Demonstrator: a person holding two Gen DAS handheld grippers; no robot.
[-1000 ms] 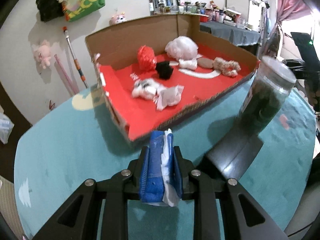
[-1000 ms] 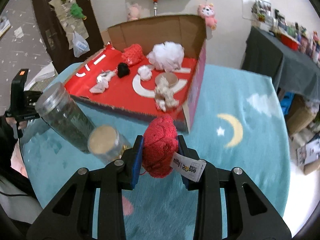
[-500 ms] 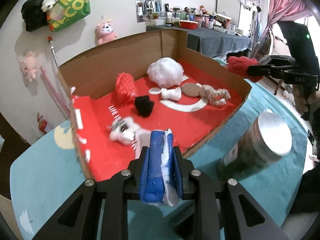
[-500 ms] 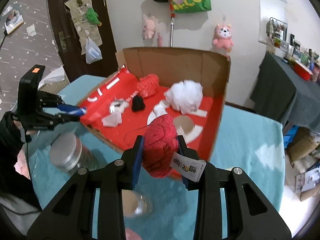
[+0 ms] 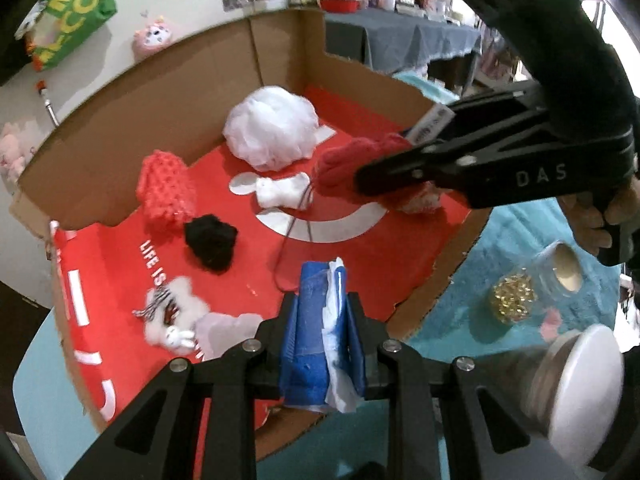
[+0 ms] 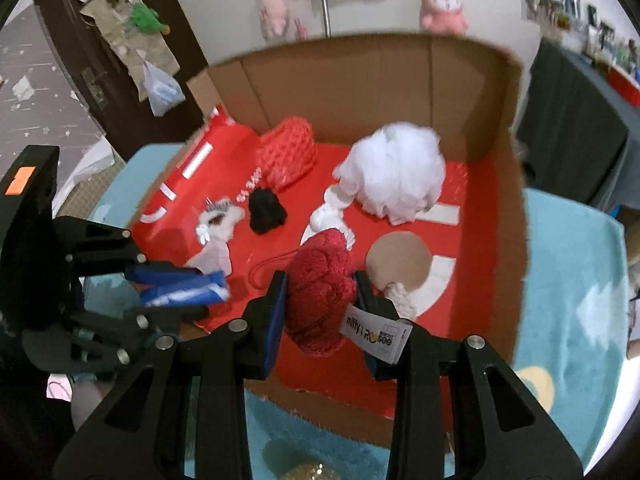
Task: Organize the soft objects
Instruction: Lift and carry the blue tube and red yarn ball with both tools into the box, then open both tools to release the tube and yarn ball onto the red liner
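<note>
My left gripper (image 5: 322,344) is shut on a blue tissue pack (image 5: 316,320) with white paper sticking out, held over the near edge of the red-lined cardboard box (image 5: 160,92). My right gripper (image 6: 320,304) is shut on a red knitted plush (image 6: 320,288) with a white tag, also above the box floor. Each gripper shows in the other's view: the right one (image 5: 360,160) with the red plush (image 5: 340,164), the left one (image 6: 208,288) with the blue pack (image 6: 180,286). Inside lie a white mesh puff (image 5: 272,128), a red net pouch (image 5: 166,188), a black pompom (image 5: 210,242) and small white toys (image 5: 172,316).
Two jars stand on the teal mat outside the box, a small one with gold bits (image 5: 532,292) and a tall one with a white lid (image 5: 576,380). A rope toy (image 6: 400,300) lies by the brown disc (image 6: 398,260). A hand (image 5: 592,216) grips the right tool.
Both grippers have travelled from over the teal mat to above the box, still gripping their loads. The jars have slid toward the frame edges and the box fills both views.
</note>
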